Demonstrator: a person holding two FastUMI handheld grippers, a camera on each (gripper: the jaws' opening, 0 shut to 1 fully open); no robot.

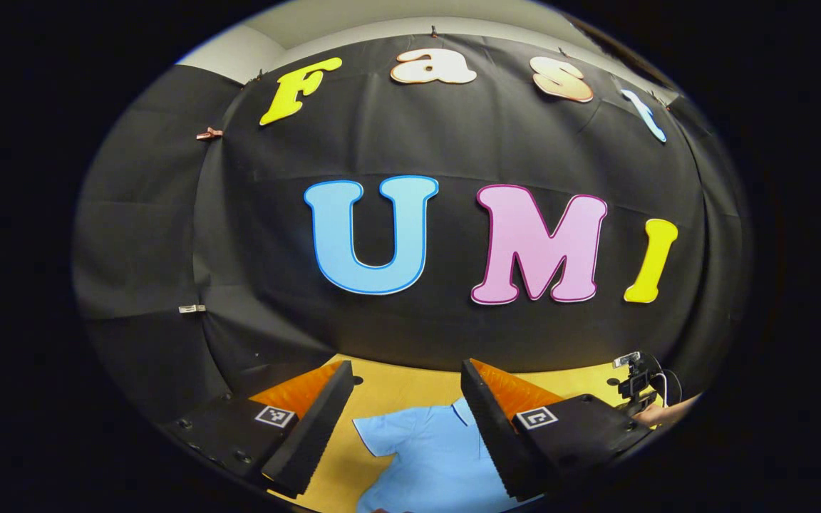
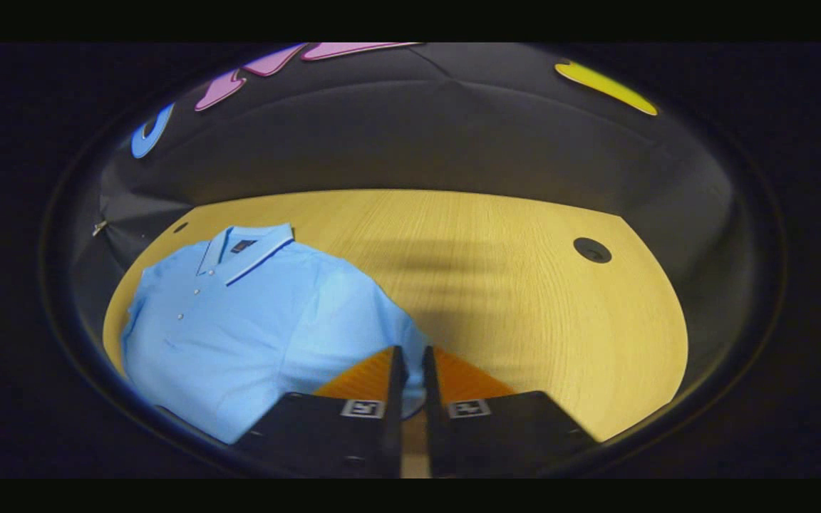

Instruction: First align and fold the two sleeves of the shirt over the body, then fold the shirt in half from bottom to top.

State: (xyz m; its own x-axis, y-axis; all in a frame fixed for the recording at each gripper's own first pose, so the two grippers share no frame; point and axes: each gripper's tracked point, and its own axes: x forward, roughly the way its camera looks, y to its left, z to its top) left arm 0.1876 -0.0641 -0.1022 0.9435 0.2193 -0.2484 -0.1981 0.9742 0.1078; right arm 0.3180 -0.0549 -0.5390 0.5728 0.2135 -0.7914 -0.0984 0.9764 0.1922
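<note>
We've got the shirt flat at left of the table, right gripper nearly closed at its sleeve edge, grip unclear, left gripper wide open w/ nothing, ready above.

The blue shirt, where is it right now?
The shirt lies flat on the left part of the table in the right gripper view, collar toward the far wall, with the right gripper at its near sleeve.
</note>
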